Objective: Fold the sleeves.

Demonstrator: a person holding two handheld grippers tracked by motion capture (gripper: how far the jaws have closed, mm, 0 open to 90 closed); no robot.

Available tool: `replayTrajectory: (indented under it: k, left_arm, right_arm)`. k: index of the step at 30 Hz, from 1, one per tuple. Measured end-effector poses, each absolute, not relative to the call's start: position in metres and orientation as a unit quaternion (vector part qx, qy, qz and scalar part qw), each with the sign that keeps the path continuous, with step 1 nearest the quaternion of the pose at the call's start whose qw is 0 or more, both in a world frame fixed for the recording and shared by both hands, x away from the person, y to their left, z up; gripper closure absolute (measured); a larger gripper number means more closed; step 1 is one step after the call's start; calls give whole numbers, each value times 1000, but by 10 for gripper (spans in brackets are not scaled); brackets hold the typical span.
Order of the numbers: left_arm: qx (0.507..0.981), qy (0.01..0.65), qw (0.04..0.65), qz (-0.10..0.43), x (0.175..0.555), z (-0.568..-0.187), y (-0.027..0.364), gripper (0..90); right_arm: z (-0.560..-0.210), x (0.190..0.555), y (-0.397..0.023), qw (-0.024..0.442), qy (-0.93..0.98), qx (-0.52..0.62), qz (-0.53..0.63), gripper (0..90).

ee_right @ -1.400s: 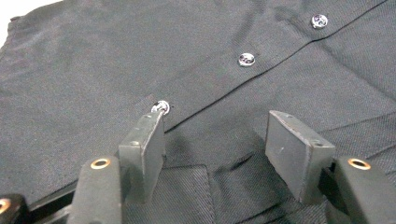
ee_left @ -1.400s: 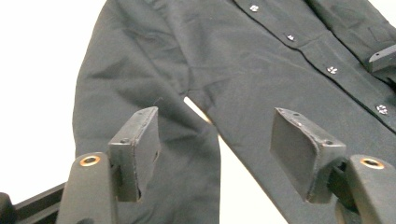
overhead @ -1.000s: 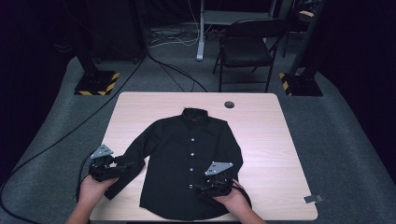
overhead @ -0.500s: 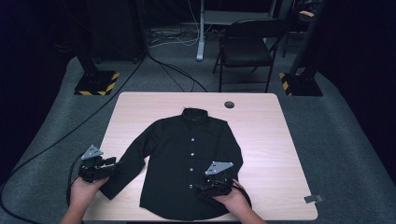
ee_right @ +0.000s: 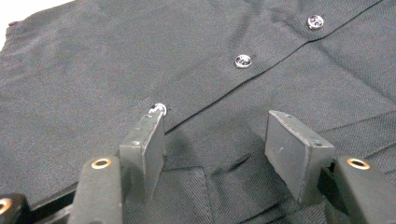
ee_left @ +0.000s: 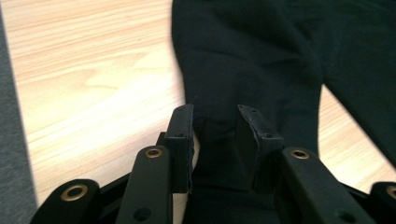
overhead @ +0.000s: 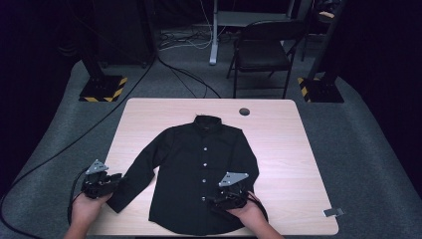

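Observation:
A black long-sleeved shirt (overhead: 204, 164) lies buttons-up on the light wooden table (overhead: 278, 149). My left gripper (overhead: 117, 181) sits at the end of the shirt's left sleeve, near the table's front left edge. In the left gripper view the sleeve cuff (ee_left: 219, 154) lies between the jaws of the gripper (ee_left: 215, 116). They have just been closing and still stand a little apart. My right gripper (overhead: 212, 200) rests on the shirt's lower front beside the button line. Its jaws (ee_right: 217, 121) are open over flat fabric, with a button (ee_right: 159, 108) at one tip.
A round cable hole (overhead: 244, 111) is in the table's far edge, and a small grey tag (overhead: 332, 212) lies at the front right corner. Behind the table stand a black chair (overhead: 261, 50) and two stands with striped bases (overhead: 102, 88), with cables running across the floor.
My left gripper has slid left toward the table's edge along the sleeve, and its jaws have narrowed around the cuff. The right gripper has stayed put.

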State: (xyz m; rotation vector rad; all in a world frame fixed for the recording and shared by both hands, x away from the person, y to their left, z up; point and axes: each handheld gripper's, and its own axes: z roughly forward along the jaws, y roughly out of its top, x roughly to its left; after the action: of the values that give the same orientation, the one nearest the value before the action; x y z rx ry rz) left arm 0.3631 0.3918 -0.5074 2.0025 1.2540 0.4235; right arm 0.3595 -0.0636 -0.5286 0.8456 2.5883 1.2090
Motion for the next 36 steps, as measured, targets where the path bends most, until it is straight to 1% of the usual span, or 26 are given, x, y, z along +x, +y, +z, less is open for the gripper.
replayTrajectory:
  k: [11, 16, 23, 30, 36]
  left_arm:
    - [773, 500, 359, 154, 363, -515, 401, 669]
    - [773, 501, 360, 146, 363, -517, 402, 709]
    - [778, 500, 354, 139, 364, -521, 401, 729]
    - [780, 496, 358, 134, 363, -522, 400, 821]
    - [778, 498, 361, 131, 363, -519, 400, 863]
  right_arm:
    - [-528, 360, -64, 81, 866, 283, 404, 378]
    - [-529, 360, -64, 82, 866, 283, 404, 379]
    - [-529, 360, -64, 82, 866, 283, 404, 380]
    - [-529, 360, -63, 83, 866, 283, 403, 381]
    - [-529, 360, -64, 83, 866, 283, 404, 383]
